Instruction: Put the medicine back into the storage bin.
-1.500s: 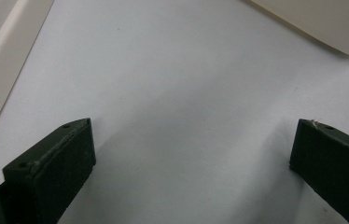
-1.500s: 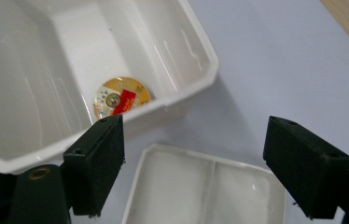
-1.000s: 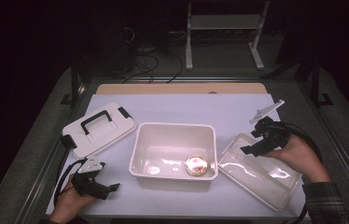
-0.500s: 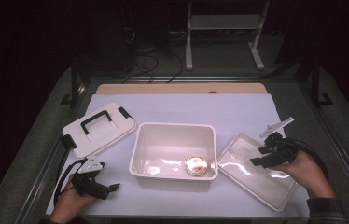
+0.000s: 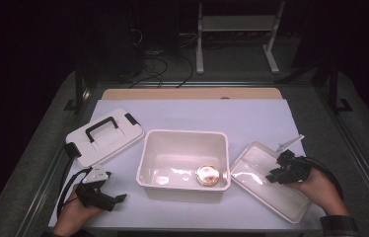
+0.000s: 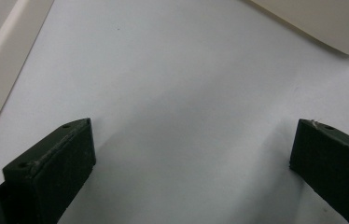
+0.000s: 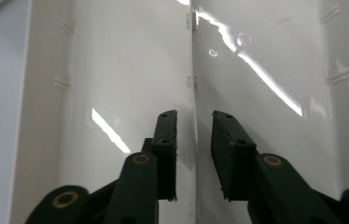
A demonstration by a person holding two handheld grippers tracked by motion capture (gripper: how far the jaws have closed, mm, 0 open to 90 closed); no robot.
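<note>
Right gripper (image 5: 276,174), jaws closing astride the clear tray's (image 5: 251,170) central rib to lift it, works while left gripper (image 5: 118,198) rests open.

Tabletop (image 5: 251,116) layout
Open bin (image 5: 185,160) at centre, round object (image 5: 207,175) inside; handled lid (image 5: 104,136) to its left, clear lid (image 5: 266,185) to its right.

My right claw (image 5: 277,174) sits over the clear tray (image 5: 266,186): shallow, glossy see-through plastic, lying flat, long and rectangular, angled on the table. In the right gripper view its central dividing rib (image 7: 193,93) runs straight up between my jaws, which have just been closing, a narrow gap left either side. A compartment lies each side of the claw.
</note>
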